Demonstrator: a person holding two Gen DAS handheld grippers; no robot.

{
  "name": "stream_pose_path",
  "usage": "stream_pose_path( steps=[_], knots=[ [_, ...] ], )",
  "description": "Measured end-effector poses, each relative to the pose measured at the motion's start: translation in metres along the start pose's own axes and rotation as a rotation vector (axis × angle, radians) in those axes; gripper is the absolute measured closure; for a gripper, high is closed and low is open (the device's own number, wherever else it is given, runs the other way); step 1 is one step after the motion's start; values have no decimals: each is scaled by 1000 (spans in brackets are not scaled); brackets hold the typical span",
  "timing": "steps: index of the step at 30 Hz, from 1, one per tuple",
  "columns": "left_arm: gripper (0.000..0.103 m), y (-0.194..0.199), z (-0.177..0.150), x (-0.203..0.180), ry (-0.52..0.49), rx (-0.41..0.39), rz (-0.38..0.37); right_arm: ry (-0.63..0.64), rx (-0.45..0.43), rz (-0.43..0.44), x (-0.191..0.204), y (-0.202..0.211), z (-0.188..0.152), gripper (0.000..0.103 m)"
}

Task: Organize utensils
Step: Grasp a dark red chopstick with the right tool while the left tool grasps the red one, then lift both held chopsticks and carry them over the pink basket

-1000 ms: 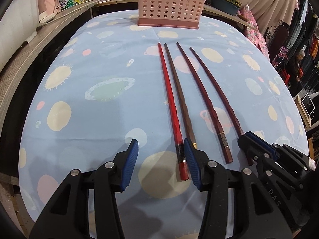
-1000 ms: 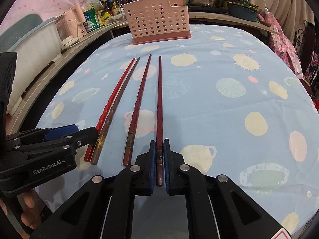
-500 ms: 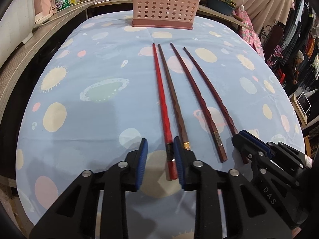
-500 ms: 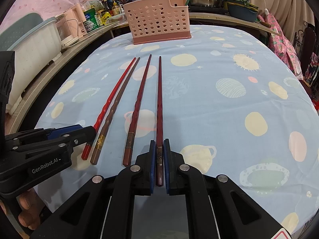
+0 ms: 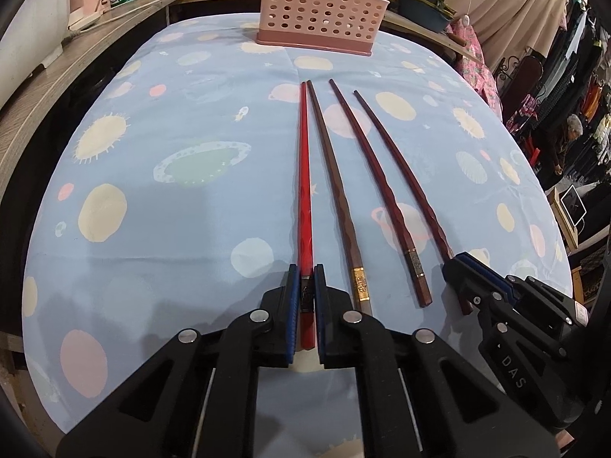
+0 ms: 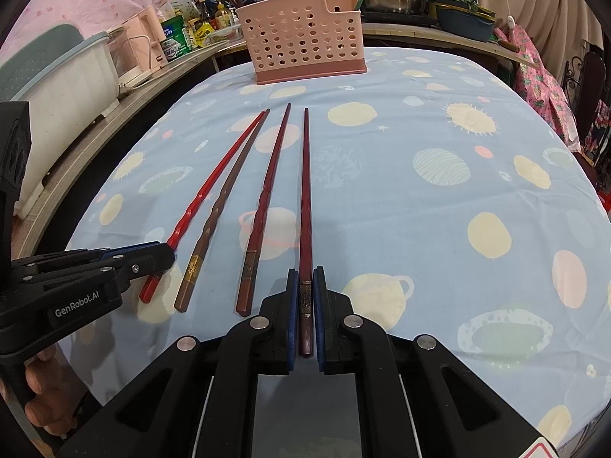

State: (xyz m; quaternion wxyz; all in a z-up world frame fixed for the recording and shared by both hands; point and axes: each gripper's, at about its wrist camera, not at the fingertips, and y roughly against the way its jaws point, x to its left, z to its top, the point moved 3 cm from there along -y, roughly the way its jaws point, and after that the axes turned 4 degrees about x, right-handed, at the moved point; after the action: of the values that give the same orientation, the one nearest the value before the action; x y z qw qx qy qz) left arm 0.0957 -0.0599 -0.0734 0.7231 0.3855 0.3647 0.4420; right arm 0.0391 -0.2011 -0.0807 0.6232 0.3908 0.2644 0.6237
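Both clamped now: left hand-held gripper (image 5: 306,297) pinches the red chopstick (image 5: 304,175), right hand-held gripper (image 6: 305,297) the dark maroon chopstick (image 6: 305,198), both at the worktop's near edge. Such end-grips could let tips swing and miss the pink basket (image 6: 301,42).

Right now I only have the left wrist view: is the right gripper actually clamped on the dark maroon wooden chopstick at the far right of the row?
Observer: Yes. The right wrist view shows the right gripper shut on the dark maroon wooden chopstick, with its blue pads pressing the engraved band.
Operator: How much sticks out behind the pads?
Observer: Little: its butt end stops inside the gap between the fingers. The rest points toward the pink perforated plastic basket.
Operator: Anything lying to its right?
Observer: Only the blue planet-print tablecloth. The brownish-red chopstick is its left neighbour.
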Motion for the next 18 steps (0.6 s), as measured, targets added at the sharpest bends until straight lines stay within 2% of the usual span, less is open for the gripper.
stream_pose_path(
  steps=[9, 18],
  knots=[
    [96, 28, 13, 6, 20, -55, -7, -2, -41, 10, 0, 19, 8, 96],
    [96, 78, 46, 7, 34, -175, -18, -24, -179, 24, -6, 66, 53, 96]
  ],
)
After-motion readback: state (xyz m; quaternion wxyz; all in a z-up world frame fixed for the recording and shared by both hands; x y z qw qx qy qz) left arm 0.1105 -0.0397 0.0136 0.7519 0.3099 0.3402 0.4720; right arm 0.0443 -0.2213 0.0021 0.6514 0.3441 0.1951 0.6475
